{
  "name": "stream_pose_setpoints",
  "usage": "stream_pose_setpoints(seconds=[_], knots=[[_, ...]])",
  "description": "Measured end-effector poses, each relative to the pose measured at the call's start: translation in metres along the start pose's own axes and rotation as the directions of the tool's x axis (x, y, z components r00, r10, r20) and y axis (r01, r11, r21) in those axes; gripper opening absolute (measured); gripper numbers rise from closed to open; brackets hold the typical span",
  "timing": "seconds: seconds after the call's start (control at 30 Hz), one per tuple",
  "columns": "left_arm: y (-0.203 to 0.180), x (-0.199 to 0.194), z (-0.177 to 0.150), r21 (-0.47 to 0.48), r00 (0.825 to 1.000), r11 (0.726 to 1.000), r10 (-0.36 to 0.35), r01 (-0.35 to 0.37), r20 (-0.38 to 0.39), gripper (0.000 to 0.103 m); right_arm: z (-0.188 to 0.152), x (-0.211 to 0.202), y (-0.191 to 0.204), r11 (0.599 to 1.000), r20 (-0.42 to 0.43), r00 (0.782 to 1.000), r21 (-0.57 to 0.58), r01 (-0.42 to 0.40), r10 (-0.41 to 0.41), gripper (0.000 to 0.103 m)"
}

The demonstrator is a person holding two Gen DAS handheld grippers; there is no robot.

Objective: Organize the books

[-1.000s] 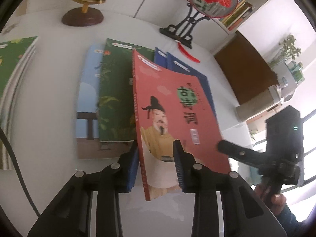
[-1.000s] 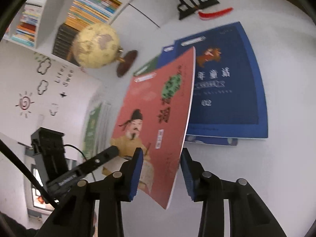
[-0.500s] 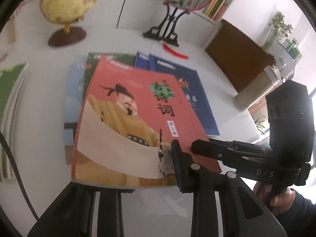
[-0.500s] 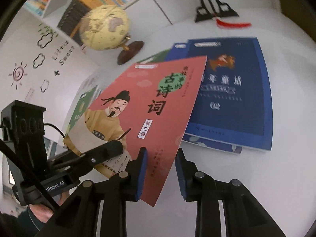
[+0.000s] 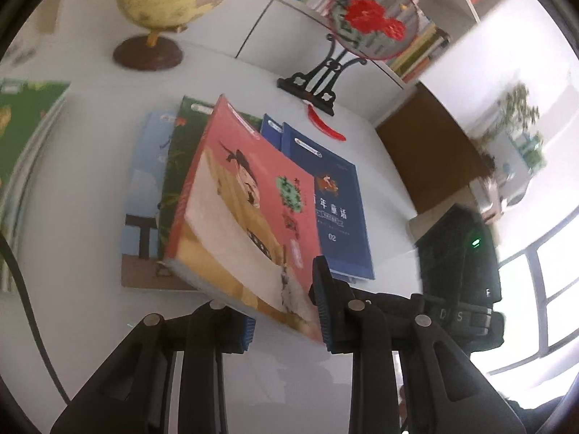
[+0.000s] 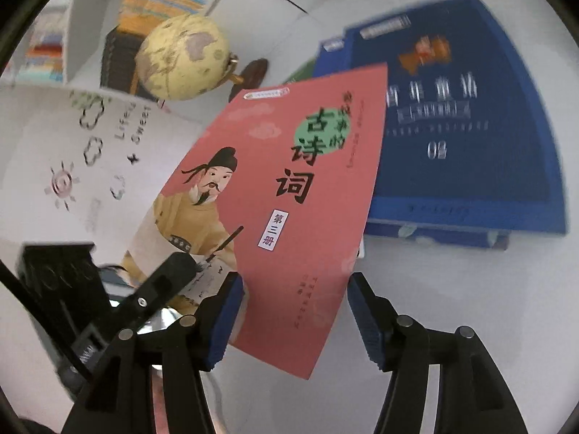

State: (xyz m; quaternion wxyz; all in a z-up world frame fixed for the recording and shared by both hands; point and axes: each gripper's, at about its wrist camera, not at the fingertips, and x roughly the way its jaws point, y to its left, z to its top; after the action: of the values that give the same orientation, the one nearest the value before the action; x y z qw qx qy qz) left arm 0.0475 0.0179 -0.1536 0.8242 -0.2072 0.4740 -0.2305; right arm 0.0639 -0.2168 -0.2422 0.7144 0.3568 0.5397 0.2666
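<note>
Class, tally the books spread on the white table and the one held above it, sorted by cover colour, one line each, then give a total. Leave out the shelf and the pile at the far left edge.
Red, held up: 1, the red book
Dark blue: 2, the top blue book and the blue book under it
Green: 1, the green book
Light blue: 1, the light blue book
Total: 5

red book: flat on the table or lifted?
Lifted and tilted. The red book hangs above the stacked books, its near edge between the left gripper pads.

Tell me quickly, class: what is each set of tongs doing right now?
Left tongs: shut on the red book, gripping its lower edge.
Right tongs: open, jaws just widened; the red book's corner sits between them, not pressed.
</note>
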Motion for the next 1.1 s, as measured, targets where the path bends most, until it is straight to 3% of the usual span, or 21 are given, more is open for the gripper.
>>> stream_pose_setpoints(seconds=[0.13, 0.23, 0.27, 0.3, 0.33, 0.37, 0.43, 0.57, 0.7, 0.83, 0.97, 1.1], knots=[[0.002, -0.002, 0.000, -0.011, 1.000, 1.000, -0.010, 0.010, 0.012, 0.023, -0.002, 0.005, -0.022, 0.982, -0.014, 0.993, 0.152, -0.112, 0.116, 0.059], [0.002, 0.002, -0.001, -0.001, 1.000, 1.000, 0.002, -0.002, 0.002, 0.023, -0.004, 0.002, -0.026, 0.976, 0.016, 0.992, 0.174, -0.128, 0.127, 0.059], [0.003, 0.003, -0.001, 0.005, 1.000, 1.000, 0.014, -0.014, 0.002, 0.023, -0.003, 0.000, -0.024, 0.979, 0.034, 0.992, 0.163, -0.125, 0.122, 0.054], [0.005, 0.004, 0.000, 0.005, 1.000, 1.000, 0.026, -0.026, 0.003, 0.023, -0.003, -0.004, -0.022, 0.983, 0.050, 0.994, 0.150, -0.108, 0.101, 0.048], [0.008, 0.006, 0.001, 0.001, 0.999, 0.999, 0.036, -0.036, 0.003, 0.023, -0.001, -0.007, -0.017, 0.990, 0.063, 0.996, 0.119, -0.074, 0.067, 0.029], [0.011, 0.009, 0.003, -0.009, 0.999, 0.999, 0.034, -0.034, -0.003, 0.023, 0.000, -0.008, -0.015, 0.992, 0.065, 0.996, 0.103, -0.070, 0.064, 0.022], [0.016, 0.016, 0.004, -0.020, 0.999, 0.999, 0.038, -0.038, -0.015, 0.023, 0.004, -0.013, -0.009, 0.996, 0.083, 0.995, 0.077, -0.054, 0.047, 0.021], [0.012, 0.025, 0.003, 0.019, 0.997, 0.997, 0.074, -0.074, -0.019, 0.024, 0.010, -0.019, 0.019, 0.990, 0.106, 0.988, -0.075, 0.120, -0.112, 0.020], [0.001, 0.024, 0.002, 0.085, 0.994, 0.990, 0.111, -0.111, 0.001, 0.025, 0.008, -0.022, 0.042, 0.936, 0.120, 0.963, -0.234, 0.263, -0.241, 0.020], [-0.004, 0.013, 0.005, 0.119, 0.991, 0.984, 0.127, -0.130, 0.033, 0.025, 0.003, -0.020, 0.072, 0.844, 0.156, 0.935, -0.403, 0.354, -0.318, 0.020], [-0.003, -0.011, 0.006, 0.127, 0.986, 0.980, 0.146, -0.155, 0.075, 0.025, -0.001, -0.018, 0.095, 0.775, 0.172, 0.929, -0.513, 0.368, -0.326, 0.020], [0.005, -0.046, 0.008, 0.115, 0.976, 0.975, 0.174, -0.189, 0.131, 0.025, -0.007, -0.008, 0.122, 0.735, 0.178, 0.936, -0.582, 0.349, -0.304, 0.020]])
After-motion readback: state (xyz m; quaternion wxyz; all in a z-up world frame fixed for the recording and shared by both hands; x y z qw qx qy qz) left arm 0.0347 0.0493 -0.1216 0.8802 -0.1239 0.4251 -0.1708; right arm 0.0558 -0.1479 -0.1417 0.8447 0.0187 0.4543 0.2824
